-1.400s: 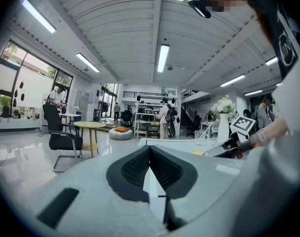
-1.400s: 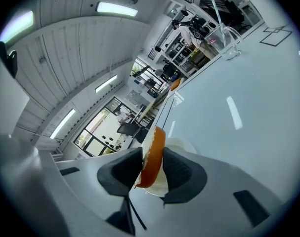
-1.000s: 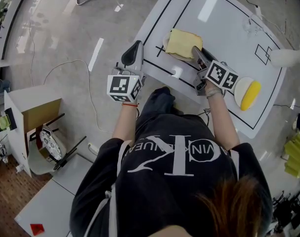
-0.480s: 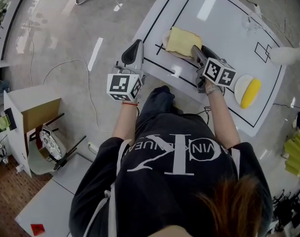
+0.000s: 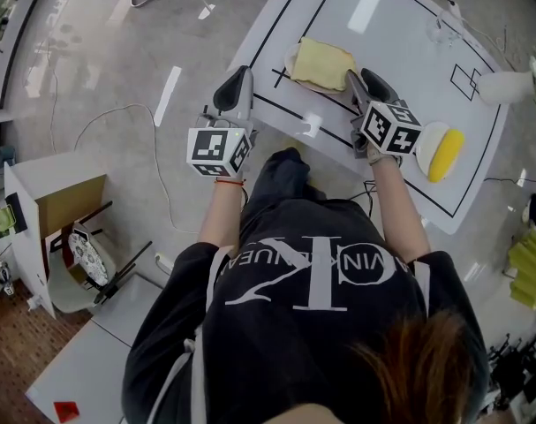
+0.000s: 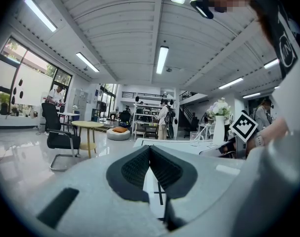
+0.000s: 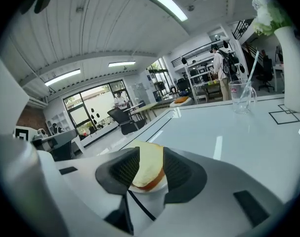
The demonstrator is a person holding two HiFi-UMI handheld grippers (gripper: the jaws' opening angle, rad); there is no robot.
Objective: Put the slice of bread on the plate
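Bread point(image 5: 321, 63) on plate point(image 5: 290, 62) looked soft, light; pinch its near edge gently. Right tool point(image 5: 356, 81) wide, just narrowing, empty; left tool point(image 6: 150, 149) closed.

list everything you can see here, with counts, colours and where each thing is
table: 1, white with black lines, ahead of the person
slice of bread: 1, pale yellow, on the plate
plate: 1, white, near-left part of table
second plate: 1, white, right end of table
yellow oblong item: 1, yellow, on the second plate
glass: 1, clear, far side of table
vase: 1, white, far right
box: 1, white and brown, floor at left
left gripper: 1, grey, shut, empty
right gripper: 1, grey, jaws apart, just been closing slightly; bread shows in the gap, unpressed
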